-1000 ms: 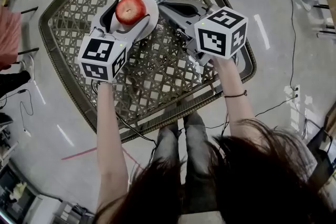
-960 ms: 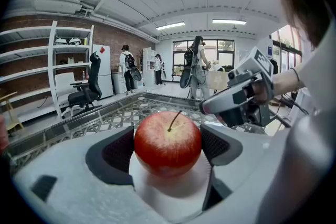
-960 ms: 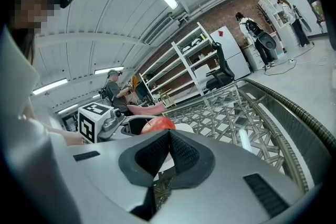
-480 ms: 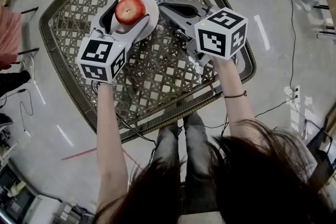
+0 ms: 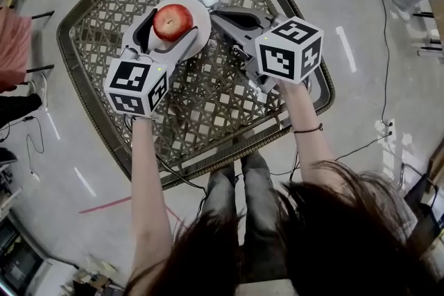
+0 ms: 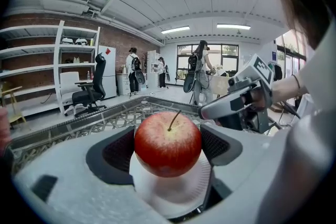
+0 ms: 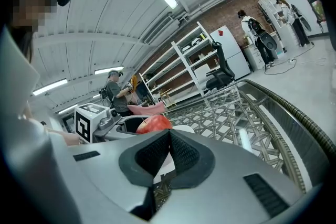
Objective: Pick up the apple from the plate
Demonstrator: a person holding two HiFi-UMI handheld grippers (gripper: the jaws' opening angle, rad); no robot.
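A red apple (image 5: 173, 22) (image 6: 168, 143) is over a white paper plate (image 5: 199, 19) (image 6: 173, 194) at the far side of the lattice table. My left gripper (image 5: 168, 25) (image 6: 168, 149) has a dark pad against each side of the apple and is shut on it. I cannot tell whether the apple still touches the plate. My right gripper (image 5: 216, 12) (image 7: 169, 134) hovers just right of the plate, its pads pressed together with nothing between them. In the right gripper view the apple (image 7: 155, 123) shows beyond the pads.
The table (image 5: 208, 100) is a woven lattice with a raised dark rim (image 5: 305, 107). The person's legs (image 5: 239, 190) stand at its near edge. People, shelves (image 6: 68, 71) and office chairs fill the room behind.
The head view has shifted slightly, so everything sits a little lower in the frame. The left jaws stay round the apple and the right gripper stays beside the plate.
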